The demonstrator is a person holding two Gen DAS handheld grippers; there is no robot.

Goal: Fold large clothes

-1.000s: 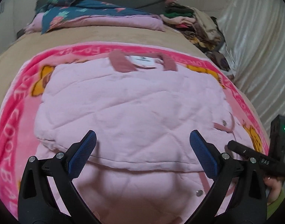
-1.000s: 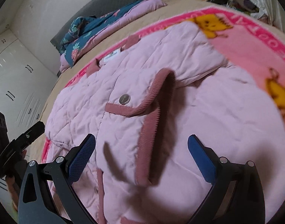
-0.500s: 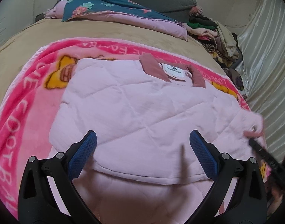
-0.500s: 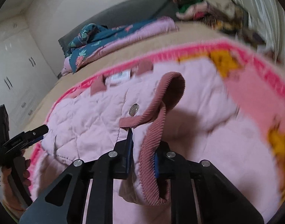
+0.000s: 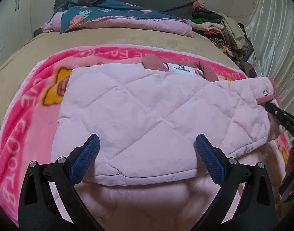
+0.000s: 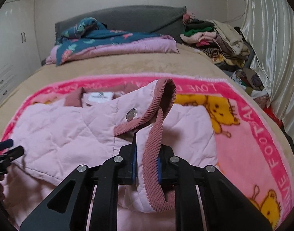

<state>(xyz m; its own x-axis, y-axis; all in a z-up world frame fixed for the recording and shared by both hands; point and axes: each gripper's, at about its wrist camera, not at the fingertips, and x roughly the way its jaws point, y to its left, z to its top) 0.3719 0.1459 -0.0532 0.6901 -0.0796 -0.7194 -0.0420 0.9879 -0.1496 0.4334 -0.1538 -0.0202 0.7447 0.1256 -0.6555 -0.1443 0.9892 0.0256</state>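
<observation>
The pale pink quilted jacket (image 5: 139,115) lies spread on a pink cartoon blanket (image 6: 249,134) over the bed, collar and label toward twelve o'clock. The right gripper (image 6: 147,159) has its jaws pressed together on the jacket's sleeve cuff (image 6: 156,127), the ribbed rose trim looping up between the pads, lifted at the jacket's three o'clock side. The left gripper (image 5: 147,159) hovers at six o'clock with jaws spread wide, nothing between them.
</observation>
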